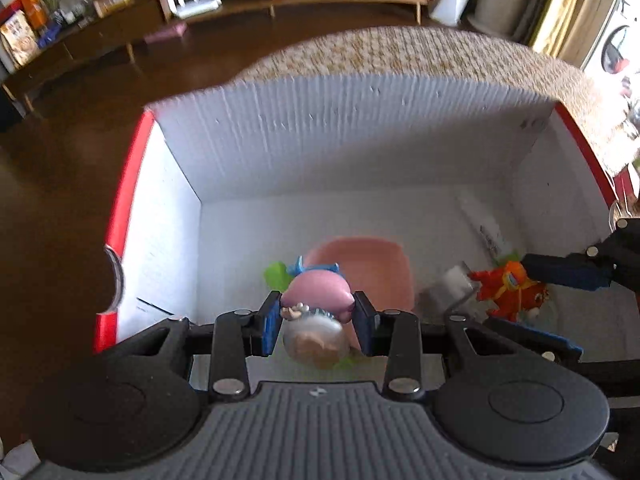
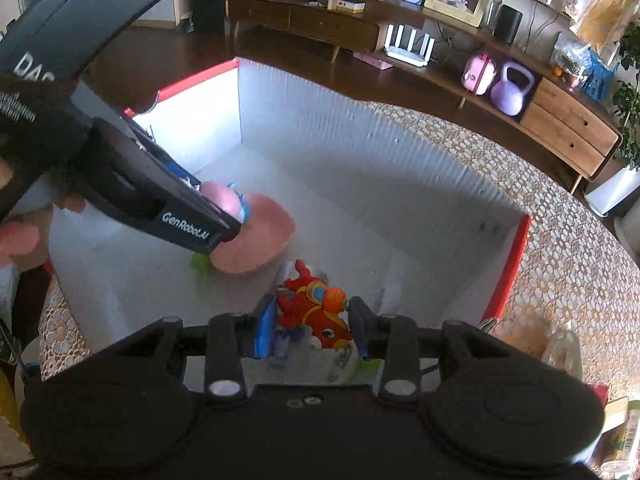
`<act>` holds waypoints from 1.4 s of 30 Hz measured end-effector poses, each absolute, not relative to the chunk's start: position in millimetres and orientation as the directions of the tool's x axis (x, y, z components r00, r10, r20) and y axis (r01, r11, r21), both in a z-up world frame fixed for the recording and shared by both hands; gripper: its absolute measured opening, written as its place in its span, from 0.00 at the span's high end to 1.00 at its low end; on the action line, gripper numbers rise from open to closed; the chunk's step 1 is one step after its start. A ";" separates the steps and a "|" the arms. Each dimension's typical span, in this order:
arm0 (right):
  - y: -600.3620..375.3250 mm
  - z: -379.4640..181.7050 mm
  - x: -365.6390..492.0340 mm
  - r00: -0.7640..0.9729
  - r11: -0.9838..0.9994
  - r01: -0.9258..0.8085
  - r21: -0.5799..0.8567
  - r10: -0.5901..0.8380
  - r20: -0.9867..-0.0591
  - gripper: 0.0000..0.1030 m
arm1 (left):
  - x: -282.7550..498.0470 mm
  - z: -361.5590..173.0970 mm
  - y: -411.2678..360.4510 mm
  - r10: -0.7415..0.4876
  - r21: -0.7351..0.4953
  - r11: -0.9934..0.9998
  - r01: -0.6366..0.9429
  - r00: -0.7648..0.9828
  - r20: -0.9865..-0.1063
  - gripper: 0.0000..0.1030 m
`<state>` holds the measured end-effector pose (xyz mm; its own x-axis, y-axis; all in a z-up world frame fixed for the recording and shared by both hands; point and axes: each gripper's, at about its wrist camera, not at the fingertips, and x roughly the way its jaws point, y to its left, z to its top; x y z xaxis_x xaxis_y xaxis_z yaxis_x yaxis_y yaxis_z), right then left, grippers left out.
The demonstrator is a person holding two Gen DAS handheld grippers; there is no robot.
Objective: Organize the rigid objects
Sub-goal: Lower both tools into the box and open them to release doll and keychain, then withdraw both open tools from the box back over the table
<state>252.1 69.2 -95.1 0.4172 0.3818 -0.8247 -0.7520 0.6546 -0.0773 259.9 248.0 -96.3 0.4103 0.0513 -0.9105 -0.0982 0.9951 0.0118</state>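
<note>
Two handheld grippers reach down into a white box with red rims that sits on a patterned tablecloth.

The left gripper has its two blue-padded fingers clamped on the sides of a pink doll. The doll hangs head-down over a pink dish that lies on the box floor. Whether the doll touches the dish cannot be told. A scrap of green shows beside the dish.

The right gripper has its fingers closed against an orange toy, a bright red-and-orange figure, low in the near part of the box. In the right wrist view the toy sits between the pads with pale objects under it, too blurred to name. The left wrist view shows the same toy next to a white roll-like thing near the box's right wall.

Both toys are inside the box walls, so the step in hand looks like setting them down. To do it well, each gripper should probably go lower until its toy rests on something firm, then spread its fingers slowly so the toy does not tip or bounce. The doll seems top-heavy in this pose; laying it on the dish or on bare floor beside it may be steadier than dropping it. The grippers are near each other, so lifting out one at a time, straight up, would likely avoid a knock.
</note>
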 end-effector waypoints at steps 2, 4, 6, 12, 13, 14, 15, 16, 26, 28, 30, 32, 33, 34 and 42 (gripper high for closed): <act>70.1 -95.5 252.2 0.415 0.651 -0.755 -0.082 0.376 -0.828 0.63 | 259.8 -97.9 248.5 0.051 0.012 0.995 -0.100 0.397 -0.917 0.64; 70.4 -95.3 252.4 0.409 0.649 -0.757 -0.079 0.375 -0.832 0.63 | 259.4 -99.8 248.7 0.049 0.010 0.995 -0.103 0.380 -0.924 0.64; 69.4 -93.5 250.4 0.416 0.649 -0.756 -0.087 0.373 -0.830 0.62 | 258.0 -98.4 247.4 0.050 0.012 0.995 -0.101 0.386 -0.921 0.64; 60.5 -81.7 248.4 0.425 0.666 -0.744 -0.060 0.402 -0.811 0.56 | 256.1 -92.2 244.1 0.061 0.020 0.994 -0.104 0.409 -0.911 0.63; 58.1 -79.3 247.5 0.425 0.670 -0.741 -0.052 0.407 -0.808 0.56 | 255.8 -89.5 244.2 0.058 0.015 0.994 -0.107 0.420 -0.906 0.63; 55.2 -77.0 245.9 0.425 0.671 -0.740 -0.047 0.413 -0.805 0.55 | 254.0 -87.2 243.3 0.050 0.003 0.994 -0.109 0.429 -0.902 0.63; 52.6 -74.4 244.2 0.427 0.673 -0.739 -0.042 0.418 -0.802 0.55 | 251.6 -84.7 242.6 0.040 -0.010 0.994 -0.113 0.438 -0.898 0.63; 49.6 -71.5 242.6 0.428 0.675 -0.737 -0.036 0.424 -0.798 0.54 | 248.8 -82.1 241.3 0.035 -0.019 0.993 -0.116 0.447 -0.894 0.63; 12.3 -37.8 216.5 0.437 0.693 -0.720 0.045 0.503 -0.745 0.50 | 218.5 -44.6 219.4 0.054 -0.015 0.993 -0.120 0.553 -0.832 0.59; 5.7 -30.0 208.9 0.445 0.692 -0.721 0.051 0.518 -0.731 0.50 | 212.7 -35.1 213.7 0.057 -0.012 0.993 -0.117 0.574 -0.817 0.59; -1.9 -22.9 202.2 0.450 0.692 -0.719 0.061 0.530 -0.718 0.50 | 203.0 -24.9 204.2 0.064 -0.007 0.993 -0.115 0.602 -0.796 0.59; -8.0 -16.4 196.5 0.456 0.694 -0.716 0.072 0.543 -0.705 0.49 | 196.4 -16.5 196.5 0.062 -0.009 0.994 -0.110 0.626 -0.777 0.59; -12.8 -12.6 192.7 0.458 0.695 -0.715 0.079 0.550 -0.698 0.49 | 192.5 -12.1 192.8 0.067 -0.006 0.994 -0.112 0.638 -0.767 0.59; -15.7 -9.5 189.6 0.461 0.696 -0.714 0.083 0.555 -0.692 0.49 | 187.7 -7.6 187.9 0.074 -0.002 0.993 -0.115 0.651 -0.755 0.59; -57.4 9.5 169.9 0.509 0.726 -0.679 0.112 0.574 -0.642 0.37 | 157.5 19.9 157.3 0.064 -0.004 0.996 -0.091 0.734 -0.677 0.48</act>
<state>169.9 -57.4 9.5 0.5085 0.5741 -0.6417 -0.6787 0.7259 0.1116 157.5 157.3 19.9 0.7336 0.0643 -0.6766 -0.0906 0.9959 -0.0037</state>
